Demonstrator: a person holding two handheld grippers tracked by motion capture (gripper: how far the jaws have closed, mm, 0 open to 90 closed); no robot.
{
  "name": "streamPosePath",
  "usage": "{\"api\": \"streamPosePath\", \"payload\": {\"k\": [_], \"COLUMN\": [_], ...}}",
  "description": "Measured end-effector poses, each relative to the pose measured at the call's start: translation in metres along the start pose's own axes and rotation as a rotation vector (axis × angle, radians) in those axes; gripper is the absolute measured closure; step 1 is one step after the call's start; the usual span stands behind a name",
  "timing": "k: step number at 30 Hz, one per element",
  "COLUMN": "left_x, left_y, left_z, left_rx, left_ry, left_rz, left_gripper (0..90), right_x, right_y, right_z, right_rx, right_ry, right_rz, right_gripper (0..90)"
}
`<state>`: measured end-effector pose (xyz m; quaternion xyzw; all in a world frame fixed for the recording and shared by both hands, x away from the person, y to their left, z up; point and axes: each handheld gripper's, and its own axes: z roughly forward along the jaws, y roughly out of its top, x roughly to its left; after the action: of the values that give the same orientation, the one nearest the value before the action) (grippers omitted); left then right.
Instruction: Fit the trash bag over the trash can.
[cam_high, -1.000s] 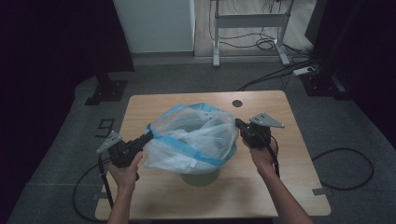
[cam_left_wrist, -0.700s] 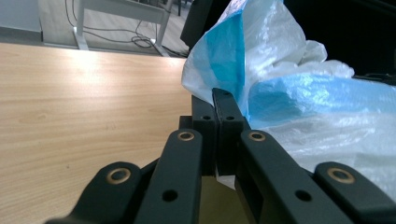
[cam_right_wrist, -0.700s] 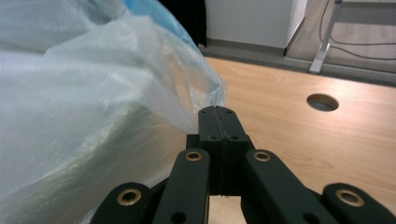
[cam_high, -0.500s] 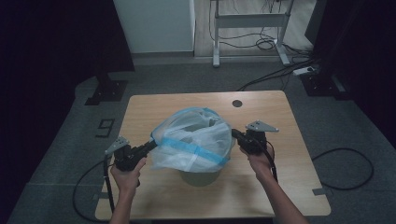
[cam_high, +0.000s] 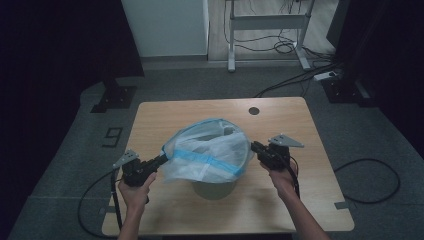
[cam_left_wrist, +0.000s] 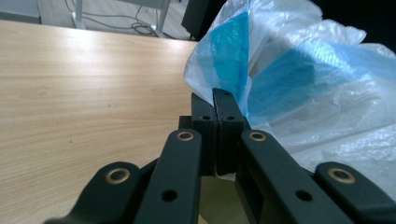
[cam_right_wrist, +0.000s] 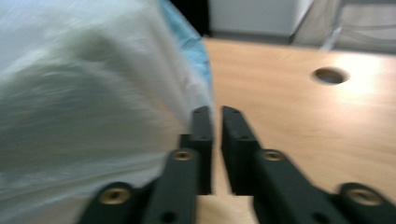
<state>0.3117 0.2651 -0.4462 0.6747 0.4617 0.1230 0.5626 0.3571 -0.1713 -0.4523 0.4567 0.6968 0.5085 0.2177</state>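
bag (cam_high: 207, 152): draped over a bin (cam_high: 214, 189) at mid tabletop (cam_high: 280, 125) | left tool (cam_high: 161, 160): jaws clamped on the bag's left edge, plastic pinched between them | right tool (cam_high: 255, 147): jaws just parted to a narrow gap, set against the bag's right edge, nothing gripped

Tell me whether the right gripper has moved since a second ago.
Yes. The right gripper has moved toward the table's near edge, away from the hole.

The high view is dimly lit, with its left and right edges lost in darkness. The right gripper view is blurred throughout.
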Motion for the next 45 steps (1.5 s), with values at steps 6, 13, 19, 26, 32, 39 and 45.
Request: {"api": "streamPosePath", "payload": {"k": [6,13,19,26,32,39,45], "left_x": [-0.002,-0.009,-0.017,-0.024,-0.025,-0.022,-0.023], "left_y": [0.003,0.008,0.011,0.014,0.013,0.009,0.004], "left_z": [-0.006,-0.014,-0.019,-0.02,-0.021,-0.026,-0.029], "left_rx": [-0.025,-0.05,-0.062,-0.066,-0.069,-0.072,-0.062], "left_ry": [-0.002,-0.004,-0.014,-0.026,-0.033,-0.033,-0.039], "left_rz": [0.009,0.022,0.04,0.063,0.066,0.058,0.064], "left_gripper": [88.4,88.0,87.8,87.7,87.4,87.3,87.1], "right_x": [-0.003,0.024,0.058,0.087,0.101,0.115,0.119], "right_y": [0.009,0.01,0.012,0.018,0.021,0.012,-0.007], "right_z": [-0.041,-0.083,-0.086,-0.068,-0.055,-0.066,-0.079], "right_rx": [-0.146,-0.166,-0.121,-0.074,-0.036,-0.072,-0.099], "right_ry": [-0.014,0.185,0.299,0.386,0.419,0.45,0.484], "right_rz": [0.011,-0.05,-0.118,-0.181,-0.207,-0.297,-0.344], "right_gripper": [59.0,46.9,36.6,31.2,35.3,77.6,88.7]}}
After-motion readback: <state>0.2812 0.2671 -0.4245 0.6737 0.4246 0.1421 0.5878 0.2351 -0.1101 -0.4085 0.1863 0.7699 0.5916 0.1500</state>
